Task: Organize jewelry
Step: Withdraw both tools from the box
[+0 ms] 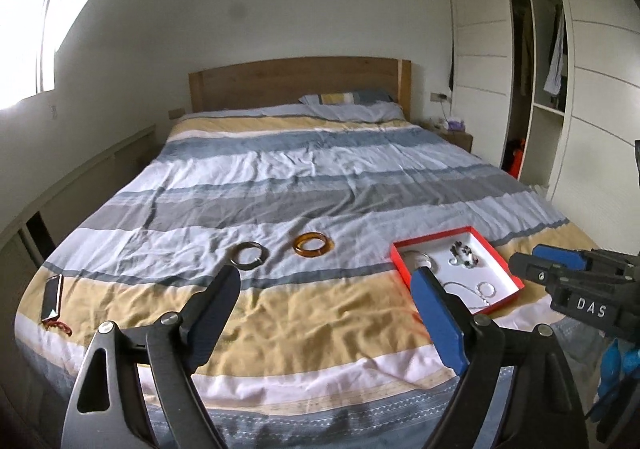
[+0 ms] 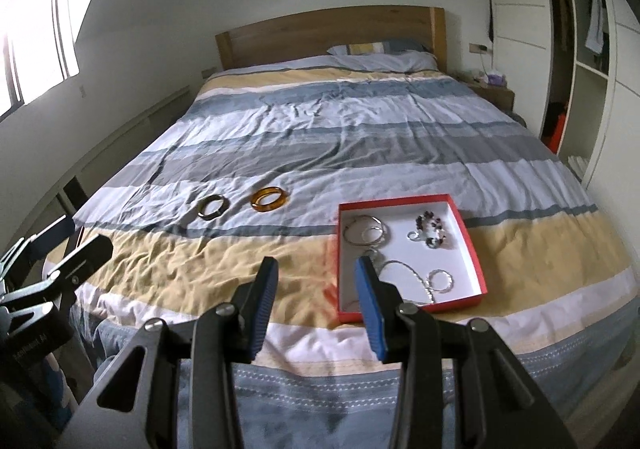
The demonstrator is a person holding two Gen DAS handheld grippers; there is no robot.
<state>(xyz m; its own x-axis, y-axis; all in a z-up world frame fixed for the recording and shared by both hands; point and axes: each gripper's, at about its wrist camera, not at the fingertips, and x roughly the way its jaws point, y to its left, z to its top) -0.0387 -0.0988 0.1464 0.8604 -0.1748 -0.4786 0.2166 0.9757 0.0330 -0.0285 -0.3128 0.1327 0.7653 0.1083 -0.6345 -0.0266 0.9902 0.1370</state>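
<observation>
A red box point(image 1: 400, 252) point(image 2: 408, 201) with a white inside lies on the striped bed near its foot. In it are silver hoops point(image 2: 352, 234), a beaded bracelet point(image 2: 435, 234) and a thin chain point(image 2: 404, 268). To its left, on the cover, lie an amber bangle point(image 1: 314, 254) point(image 2: 268, 208) and a darker grey-brown bangle point(image 1: 248, 266) point(image 2: 210, 214). My left gripper point(image 1: 326, 283) hovers open above the yellow stripe, short of both bangles, with nothing between its fingers. My right gripper point(image 2: 316, 265) hangs left of the box's near corner, its jaws apart and empty.
A phone with a red cord point(image 1: 52, 297) lies at the bed's left corner. A wooden headboard point(image 1: 300, 81) and a pillow are at the far end. An open white wardrobe point(image 1: 540, 89) and a nightstand point(image 1: 456, 135) stand to the right.
</observation>
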